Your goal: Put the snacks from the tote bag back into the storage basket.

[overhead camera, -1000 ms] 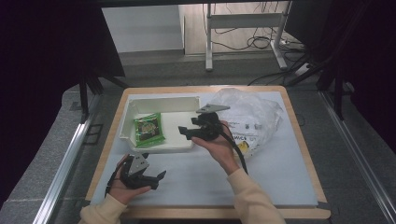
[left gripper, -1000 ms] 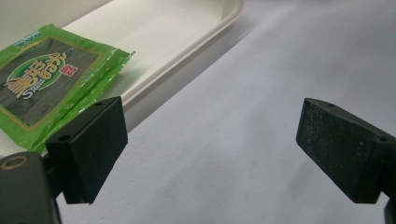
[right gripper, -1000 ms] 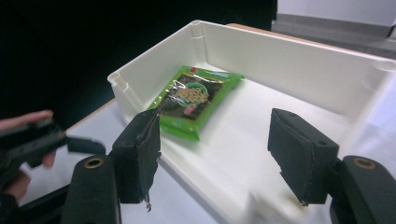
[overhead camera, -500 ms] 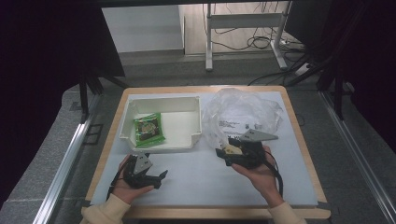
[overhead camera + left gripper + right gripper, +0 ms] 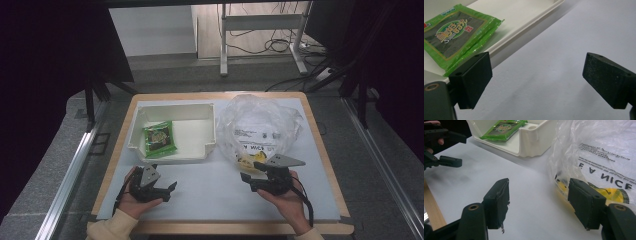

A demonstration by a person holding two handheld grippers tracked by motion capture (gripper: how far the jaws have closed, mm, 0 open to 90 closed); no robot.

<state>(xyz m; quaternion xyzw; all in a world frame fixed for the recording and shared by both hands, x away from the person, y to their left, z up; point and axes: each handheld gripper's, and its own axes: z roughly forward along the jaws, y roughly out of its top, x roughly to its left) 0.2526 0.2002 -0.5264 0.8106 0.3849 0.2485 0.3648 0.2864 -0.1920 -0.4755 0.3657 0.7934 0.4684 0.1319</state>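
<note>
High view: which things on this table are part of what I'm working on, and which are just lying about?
Part of the job:
- clear plastic bag, next to the right gripper
- white bin
- green seaweed snack packet, lying in the bin
- left gripper, open, holding nothing

Just lying about:
- cables on the floor beyond the table
- metal stand behind the table

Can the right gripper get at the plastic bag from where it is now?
Probably yes. The right gripper is open and empty, the plastic bag lies just beyond it on the table, and nothing stands between them.
</note>
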